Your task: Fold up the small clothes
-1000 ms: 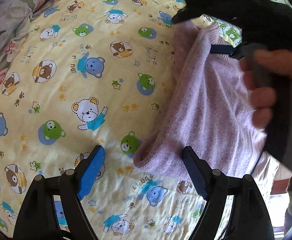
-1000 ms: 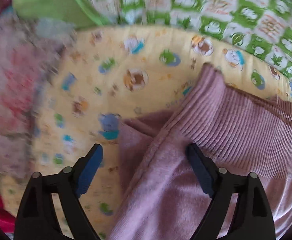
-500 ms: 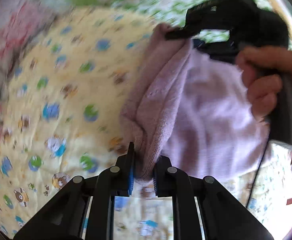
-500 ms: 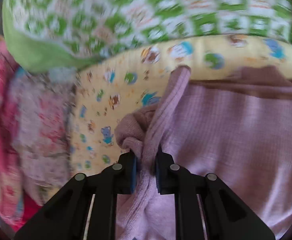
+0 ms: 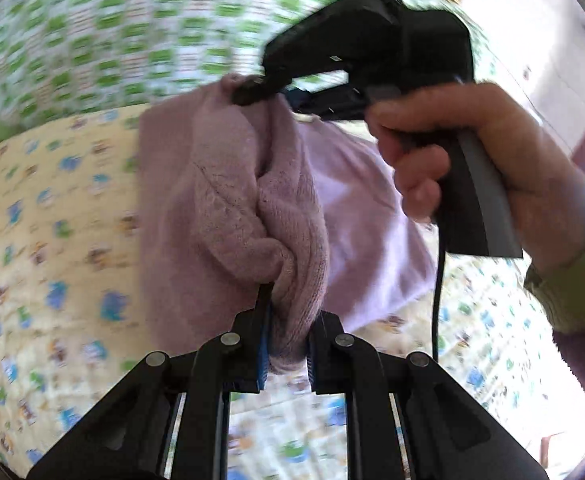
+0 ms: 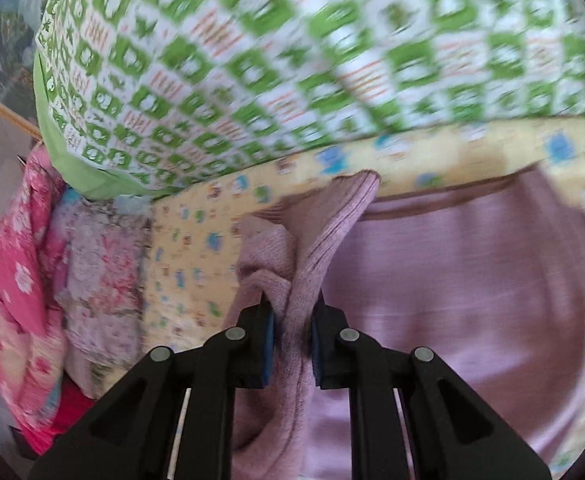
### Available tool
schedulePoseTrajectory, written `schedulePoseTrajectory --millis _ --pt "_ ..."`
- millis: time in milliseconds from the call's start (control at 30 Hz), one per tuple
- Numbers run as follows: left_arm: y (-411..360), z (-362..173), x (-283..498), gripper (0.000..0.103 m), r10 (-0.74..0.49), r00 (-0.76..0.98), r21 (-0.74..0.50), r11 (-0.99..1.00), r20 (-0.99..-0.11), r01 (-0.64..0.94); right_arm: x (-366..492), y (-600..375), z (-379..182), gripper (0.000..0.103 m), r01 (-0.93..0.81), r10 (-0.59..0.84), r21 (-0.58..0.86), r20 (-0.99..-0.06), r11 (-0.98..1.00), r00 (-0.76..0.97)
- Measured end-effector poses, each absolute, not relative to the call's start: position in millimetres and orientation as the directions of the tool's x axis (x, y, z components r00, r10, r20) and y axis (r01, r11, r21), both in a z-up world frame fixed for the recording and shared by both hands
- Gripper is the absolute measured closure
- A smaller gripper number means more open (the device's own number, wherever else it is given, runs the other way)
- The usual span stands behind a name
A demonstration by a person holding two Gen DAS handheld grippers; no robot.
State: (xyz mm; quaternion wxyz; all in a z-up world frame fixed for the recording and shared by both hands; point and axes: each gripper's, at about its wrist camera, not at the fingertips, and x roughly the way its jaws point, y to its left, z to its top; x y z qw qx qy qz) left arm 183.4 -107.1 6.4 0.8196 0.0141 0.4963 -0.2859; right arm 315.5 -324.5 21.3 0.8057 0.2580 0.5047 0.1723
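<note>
Here, the pink sweater is pinched by left gripper and right gripper above the yellow quilt.

A pale yellow quilted bedspread printed with small blue, green and brown cartoon bears covers the near and left ground. Beyond it, at the far side, lies a white quilt patterned with green squares, edged at the left by a plain light-green border. To the far left, a bright pink floral blanket lies beside a paler pink-and-grey floral cloth, which touches the bedspread's left edge. Most patterns are blurred.
</note>
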Motion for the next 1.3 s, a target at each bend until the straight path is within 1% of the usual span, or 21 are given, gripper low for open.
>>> schedulePoseTrajectory --millis 200,400,700,967,1133,1200,1267,1300 --pt "-170.8 -5.1 173.9 0.090 -0.494 0.282 -0.259 0.766 -0.822 0.588 303.9 -374.0 18.5 0.088 -0.017 0.470 0.518 -0.762 0.855 0.445" --pt "-212.6 -10.5 166.5 0.090 -0.518 0.229 -0.288 0.732 -0.824 0.618 298.7 -410.6 4.7 0.088 0.012 0.461 0.523 -0.762 0.852 0.454" --pt "-242.5 -29.9 171.2 0.090 -0.530 0.171 -0.317 0.704 -0.831 0.636 294.4 -440.8 -10.0 0.088 0.003 0.455 0.514 -0.762 0.858 0.460" --pt "-262.5 -55.4 173.9 0.090 -0.511 0.124 -0.318 0.687 -0.850 0.654 293.0 -460.6 -35.7 0.088 0.045 0.451 0.523 -0.773 0.851 0.446" --pt "-269.4 -69.5 175.2 0.089 -0.493 0.101 -0.313 0.684 -0.864 0.659 290.3 -469.4 -45.9 0.087 0.071 0.465 0.551 -0.761 0.832 0.452" --pt "-272.5 -73.6 174.4 0.088 -0.489 0.092 -0.313 0.681 -0.867 0.662 288.0 -472.1 -46.4 0.086 0.080 0.472 0.565 -0.751 0.821 0.463" --pt "-273.9 -77.4 174.7 0.081 -0.482 0.079 -0.315 0.678 -0.873 0.664 284.8 -477.0 -46.6 0.080 0.100 0.481 0.587 -0.738 0.804 0.473" --pt "-273.1 -77.9 175.1 0.081 -0.487 0.066 -0.327 0.676 -0.871 0.660 281.9 -480.7 -46.3 0.076 0.118 0.483 0.600 -0.732 0.792 0.480"
